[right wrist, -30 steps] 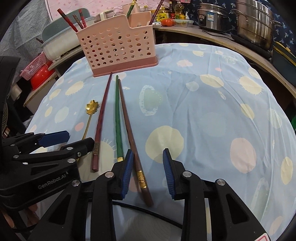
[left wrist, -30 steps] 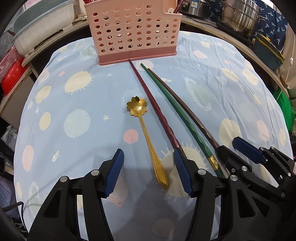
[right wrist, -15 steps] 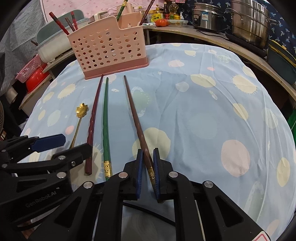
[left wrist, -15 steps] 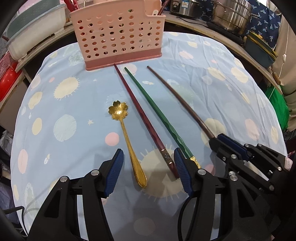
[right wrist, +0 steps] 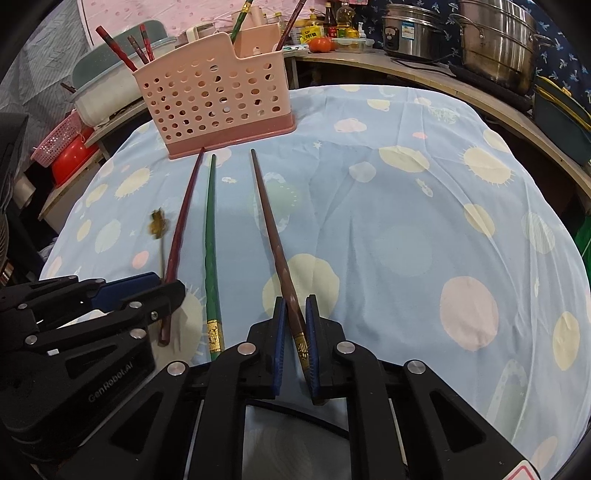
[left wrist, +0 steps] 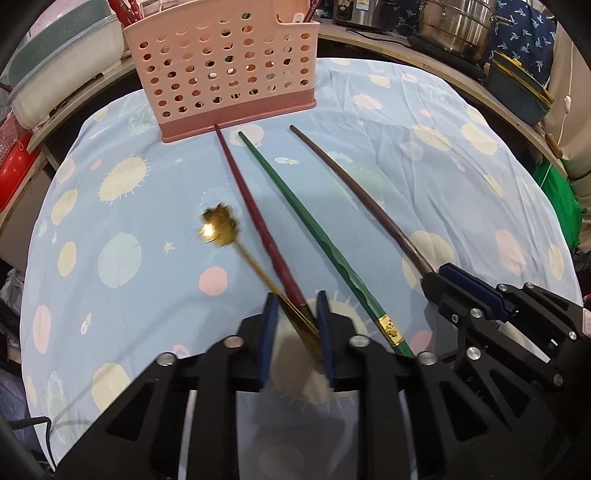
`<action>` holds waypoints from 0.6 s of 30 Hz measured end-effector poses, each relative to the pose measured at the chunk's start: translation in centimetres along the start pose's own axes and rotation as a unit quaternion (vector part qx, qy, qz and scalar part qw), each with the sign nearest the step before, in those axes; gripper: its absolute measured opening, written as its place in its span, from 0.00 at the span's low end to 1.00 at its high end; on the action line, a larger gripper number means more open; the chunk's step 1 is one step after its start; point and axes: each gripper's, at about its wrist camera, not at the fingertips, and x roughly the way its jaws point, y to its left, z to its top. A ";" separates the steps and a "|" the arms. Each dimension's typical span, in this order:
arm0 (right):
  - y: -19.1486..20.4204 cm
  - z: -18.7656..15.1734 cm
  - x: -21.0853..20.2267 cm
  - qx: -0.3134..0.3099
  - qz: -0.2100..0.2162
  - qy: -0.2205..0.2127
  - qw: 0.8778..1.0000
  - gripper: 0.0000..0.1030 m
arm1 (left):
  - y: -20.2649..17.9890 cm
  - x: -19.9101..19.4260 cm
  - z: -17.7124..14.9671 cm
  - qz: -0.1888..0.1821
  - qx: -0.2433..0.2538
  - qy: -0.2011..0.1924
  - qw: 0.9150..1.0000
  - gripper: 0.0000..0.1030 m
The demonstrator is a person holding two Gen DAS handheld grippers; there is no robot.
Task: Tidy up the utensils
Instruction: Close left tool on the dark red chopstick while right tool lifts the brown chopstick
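My left gripper [left wrist: 295, 306] points down at the blue tablecloth and its jaws are closing. The handle of the gold flower spoon [left wrist: 218, 229] and the butt of the red chopstick [left wrist: 251, 199] lie between them. A gap still shows beside the left pad. The spoon is blurred. My right gripper [right wrist: 295, 321] is shut on the butt of the brown chopstick [right wrist: 269, 221], whose tip points at the pink holed basket [right wrist: 214, 96]. A green chopstick [right wrist: 210, 229] lies free between the red and brown ones. The left gripper [right wrist: 166, 286] also shows in the right wrist view.
Several chopsticks stand in the basket [left wrist: 221, 74]. Steel pots [right wrist: 495, 44] and a rice cooker [right wrist: 410, 29] crowd the counter behind. A white-and-green basin [left wrist: 62, 74] and a red basin [right wrist: 70, 158] sit at the left. The cloth drops off at the table's curved edges.
The right gripper shut on the brown chopstick and swung its tip away from the green one. The left jaws have narrowed around the spoon handle and red chopstick end; the spoon has swung.
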 end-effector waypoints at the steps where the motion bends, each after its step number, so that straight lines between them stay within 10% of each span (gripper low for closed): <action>1: 0.0 0.0 0.0 0.002 0.002 0.001 1.000 0.10 | 0.1 -0.1 0.0 -0.003 -0.001 0.000 1.000 0.12; 18: 1.0 0.7 -2.3 0.001 0.017 -0.015 1.000 0.07 | 3.1 -3.0 -0.3 -0.025 -0.035 -0.019 0.999 0.06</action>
